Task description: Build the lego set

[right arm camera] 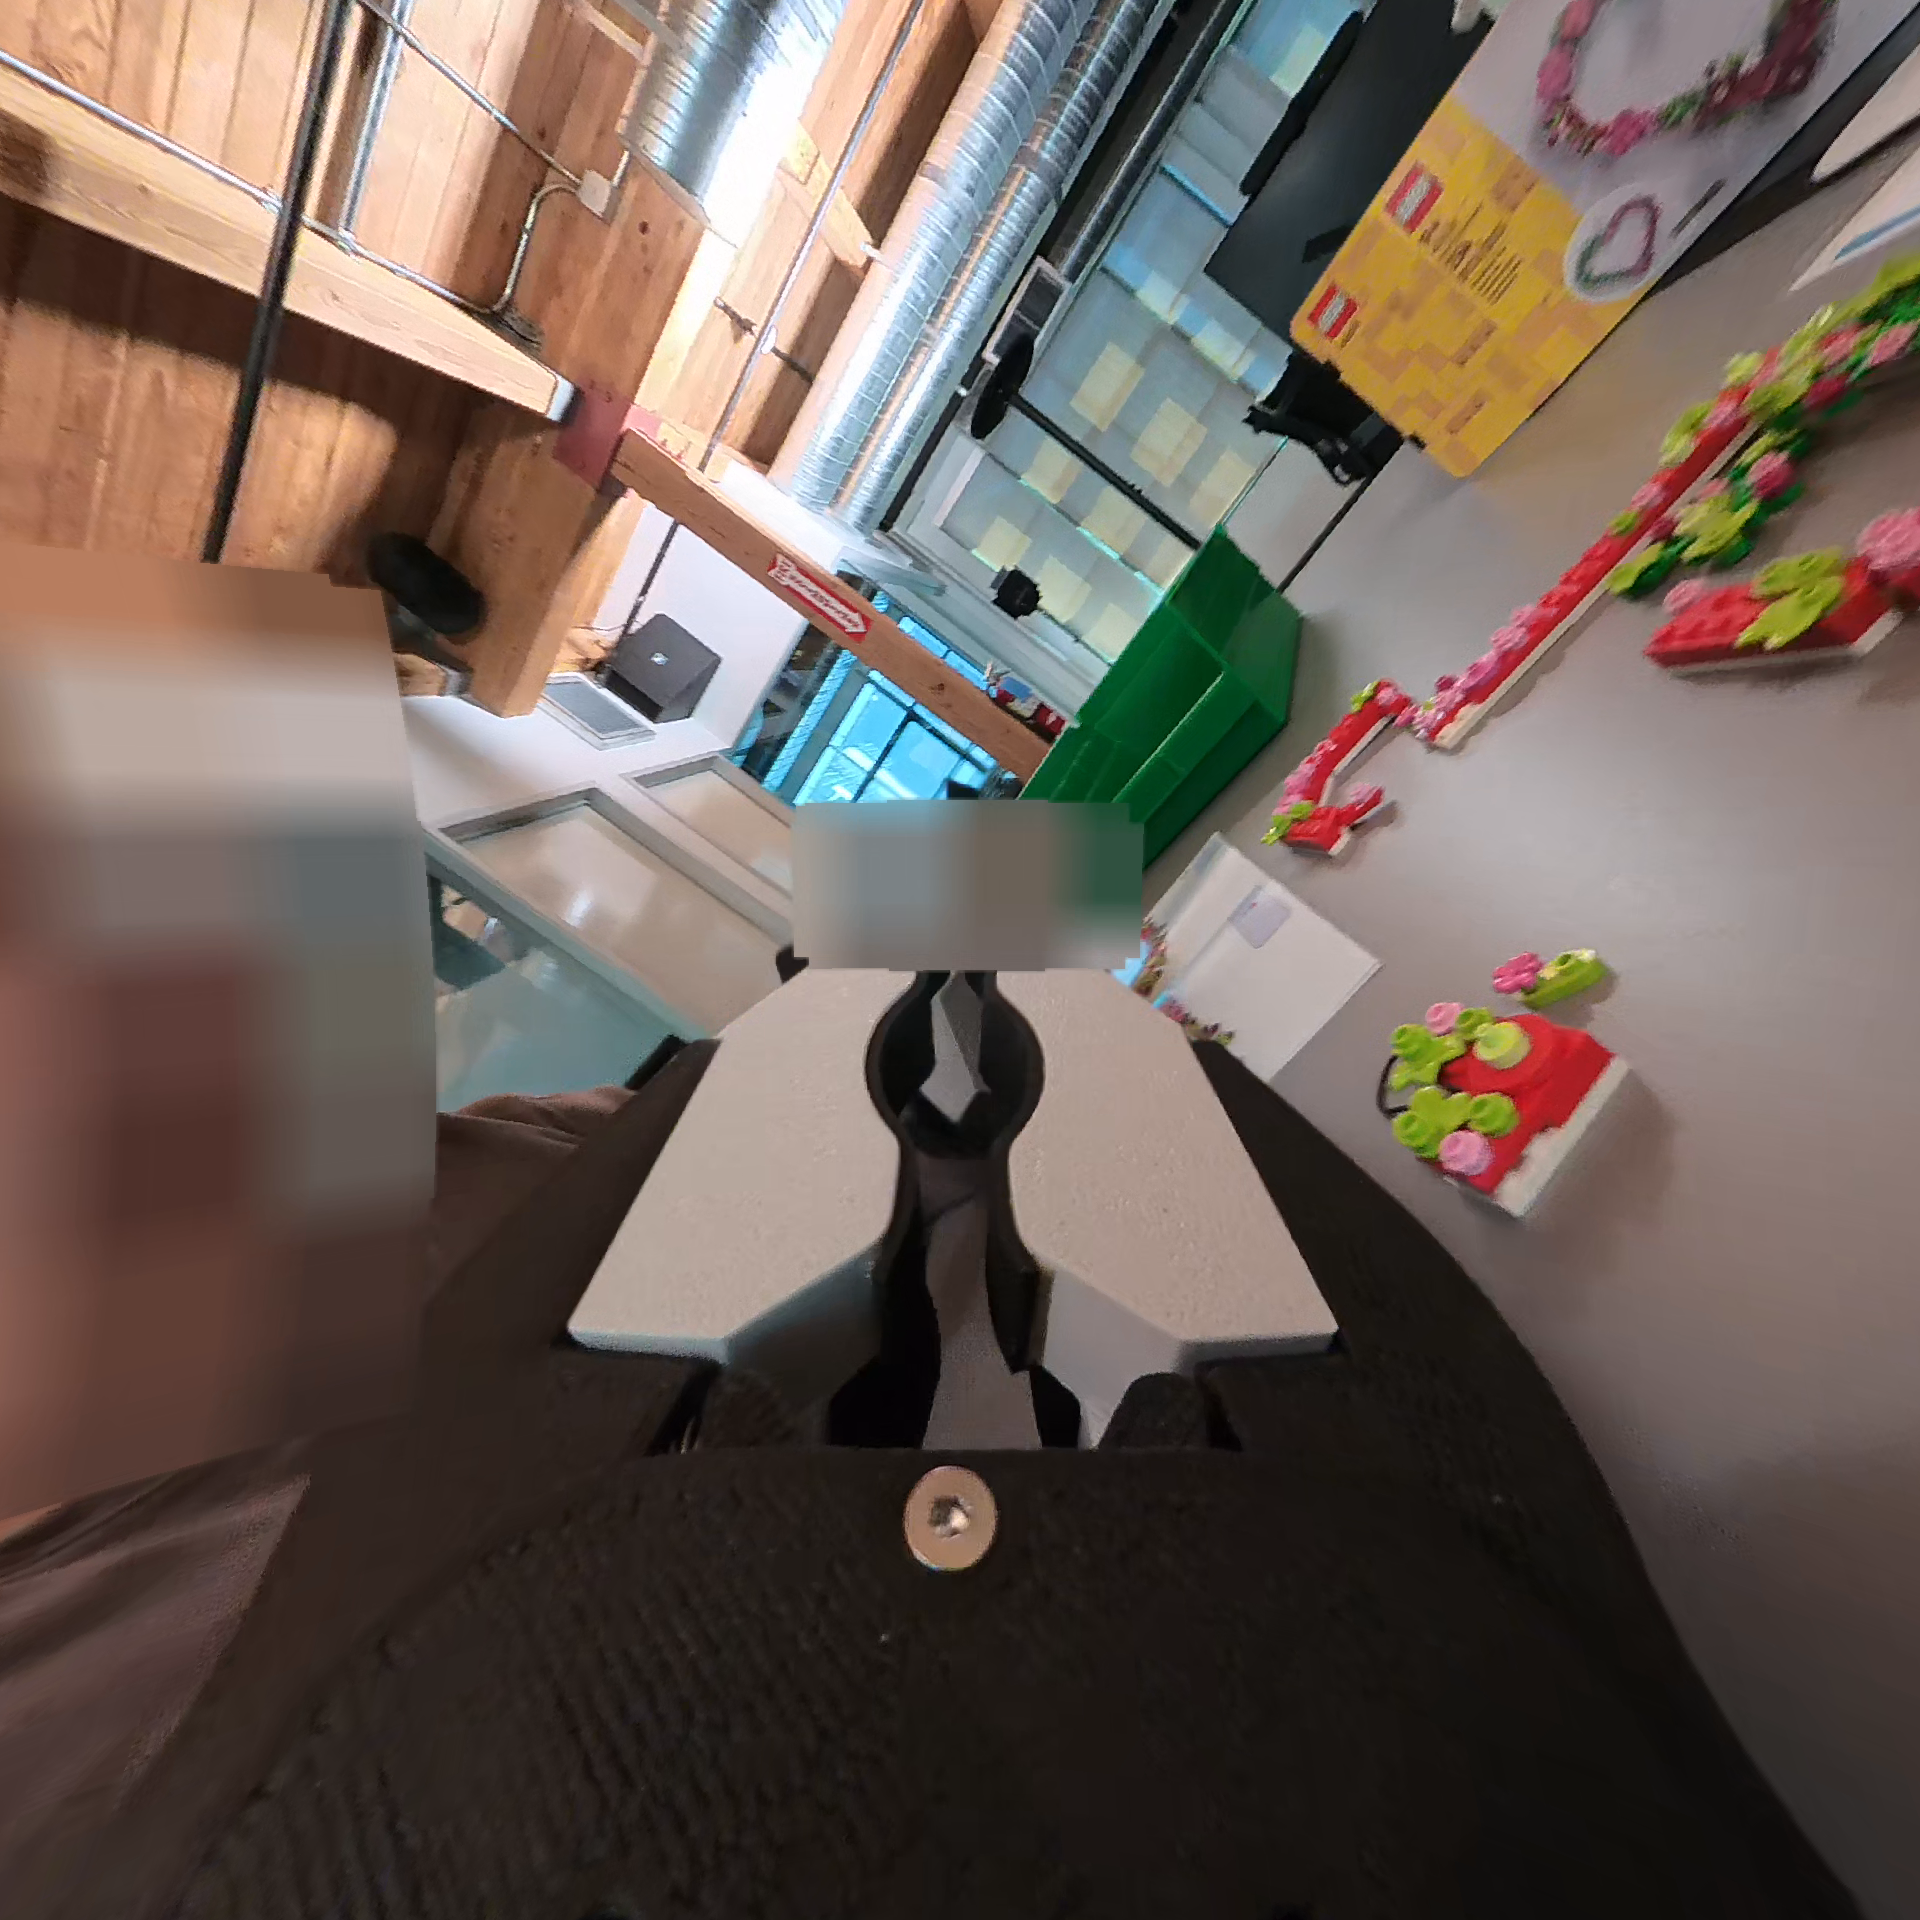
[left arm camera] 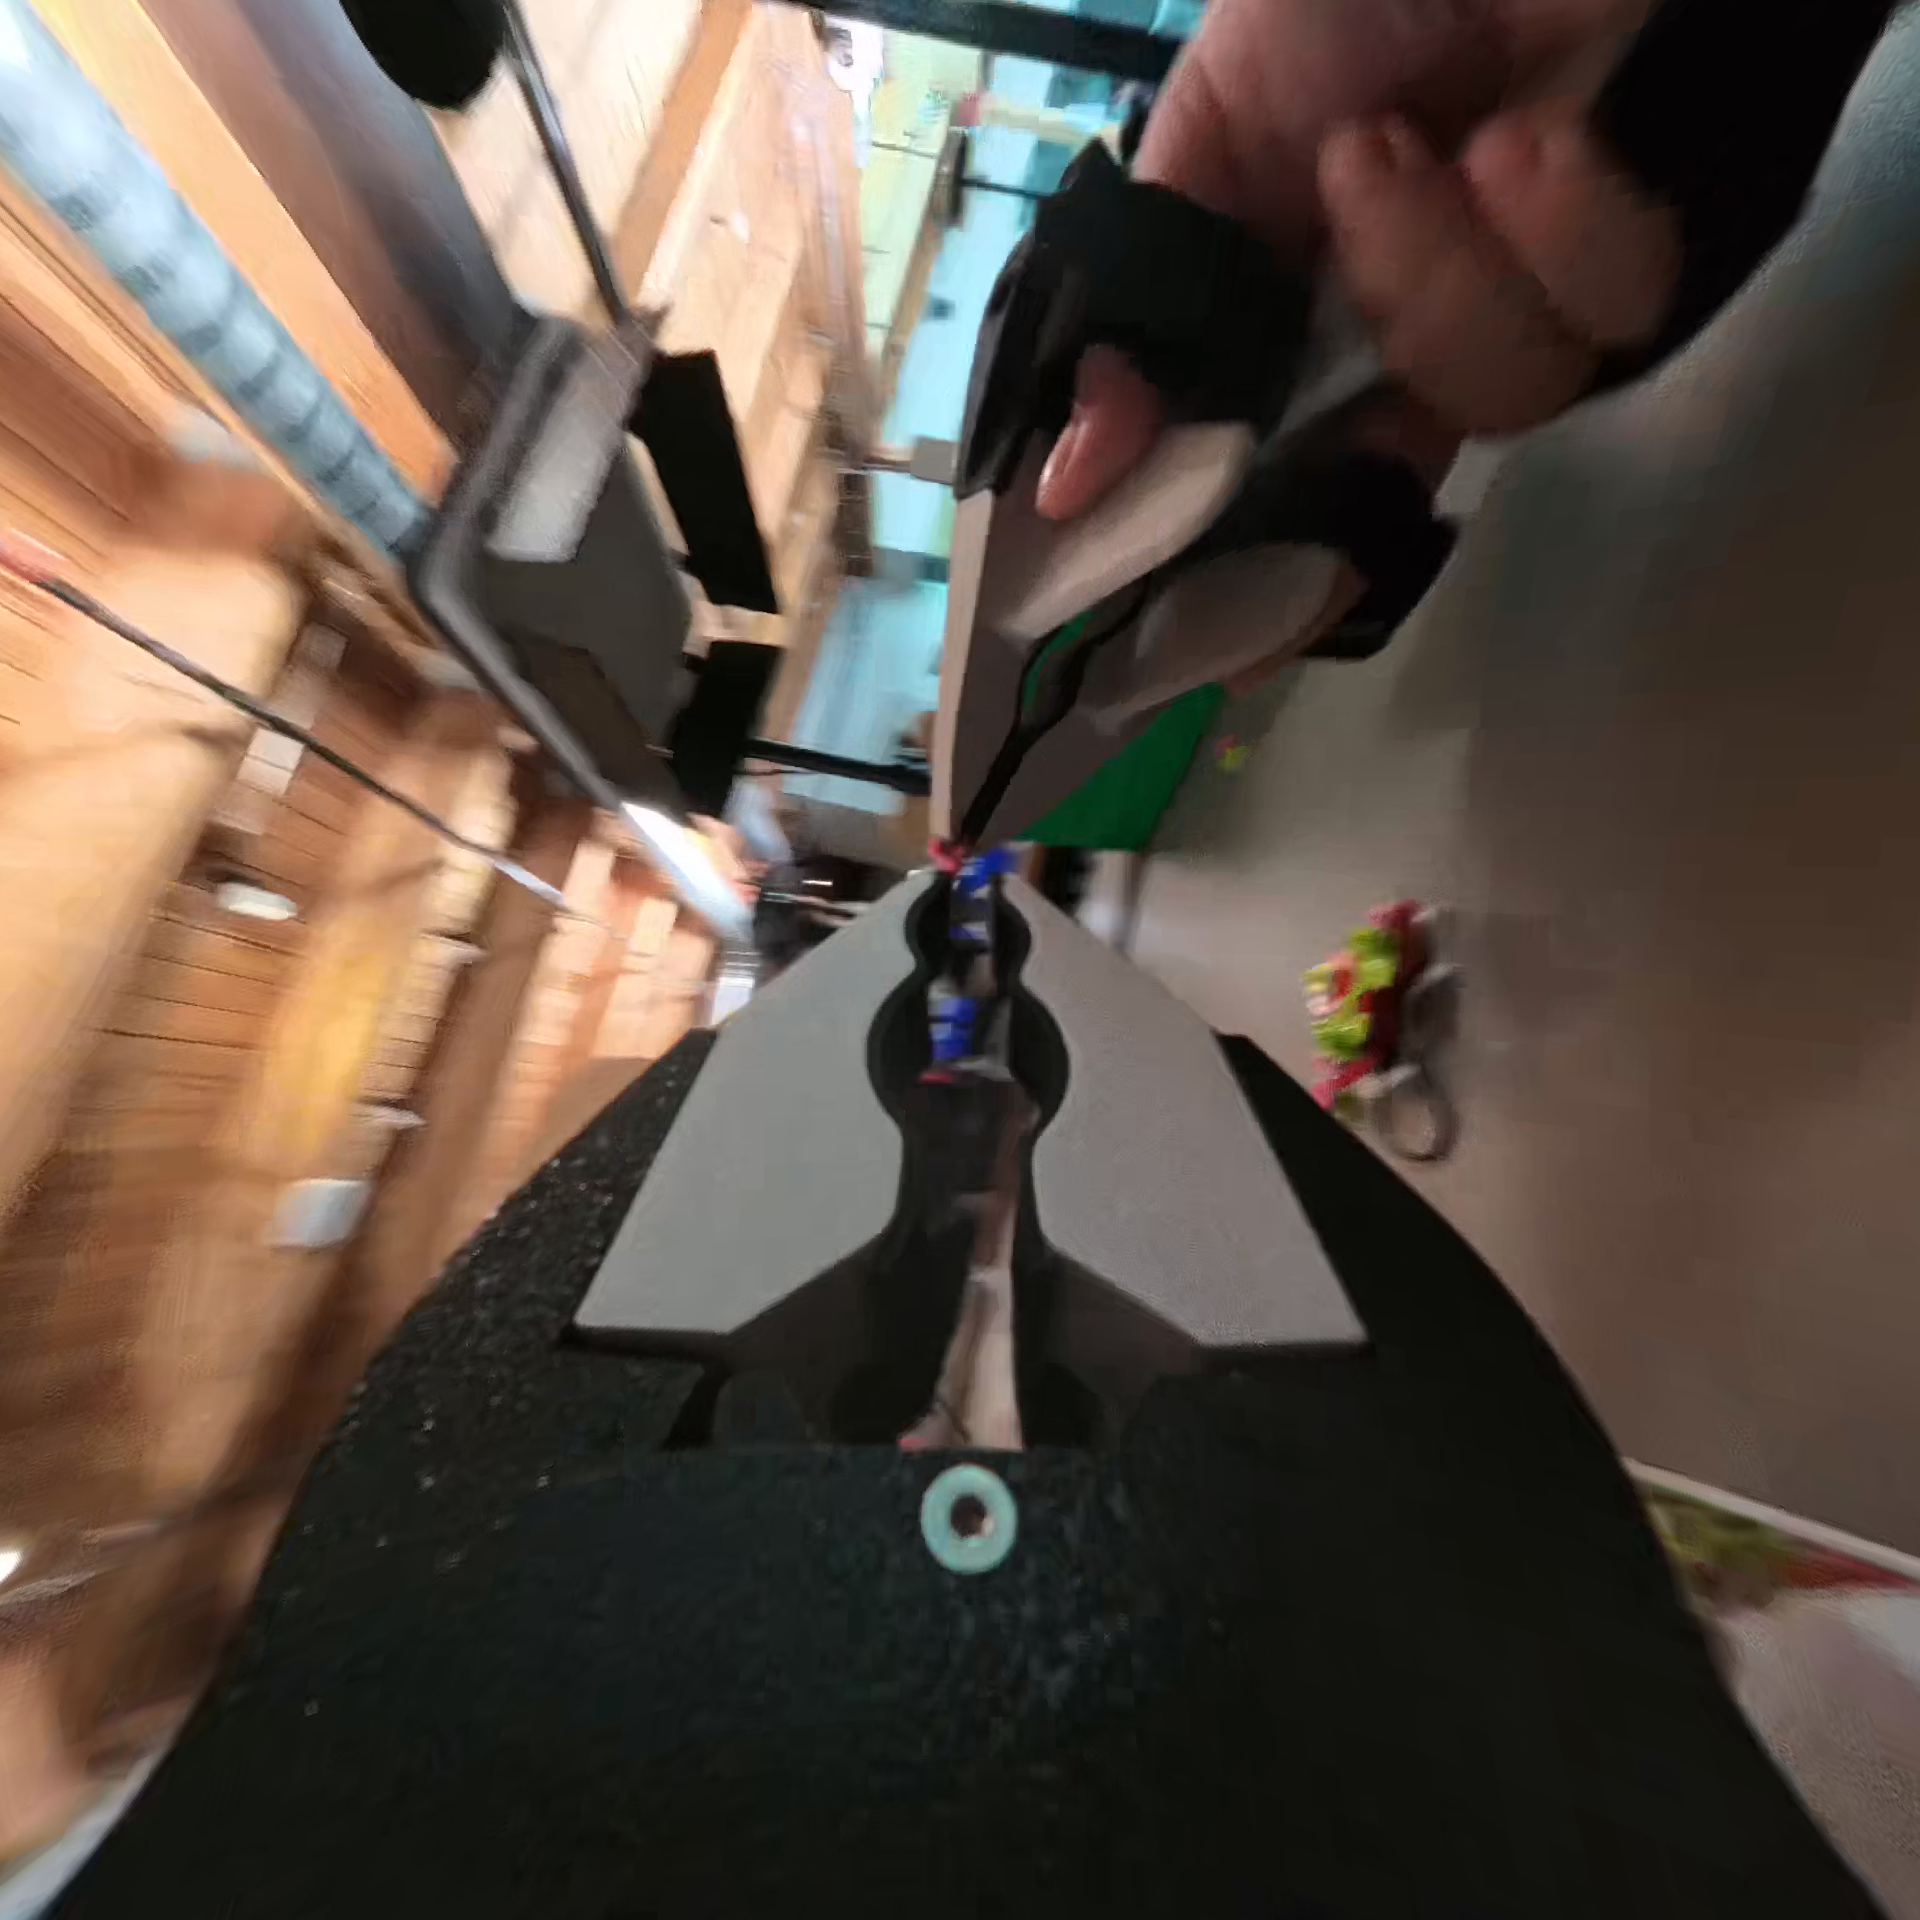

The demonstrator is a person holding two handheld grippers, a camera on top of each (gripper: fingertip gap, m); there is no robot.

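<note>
Grey jaws of the left gripper (left arm camera: 961,894) are clamped on a small blue-and-red lego piece (left arm camera: 966,940), lifted off the table; the right gripper (left arm camera: 961,831) meets it tip to tip, pinched nearly together, on what cannot be told; likely a mid-air joining step, needing careful alignment; red flowered lego sections (right arm camera: 1501,1112) lie on the grey table (right arm camera: 1714,883), beside a yellow box (right arm camera: 1455,281); wooden beams and a silver duct (right arm camera: 935,312) lie beyond.

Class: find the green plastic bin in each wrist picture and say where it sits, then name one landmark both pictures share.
Left wrist view: the green bin shows just right of centre, partly hidden behind the right gripper.
Right wrist view: it stands right of centre, upper half, at the far edge of the grey table.
Shared landmark: the grey table with its red, pink and green brick pieces.
</note>
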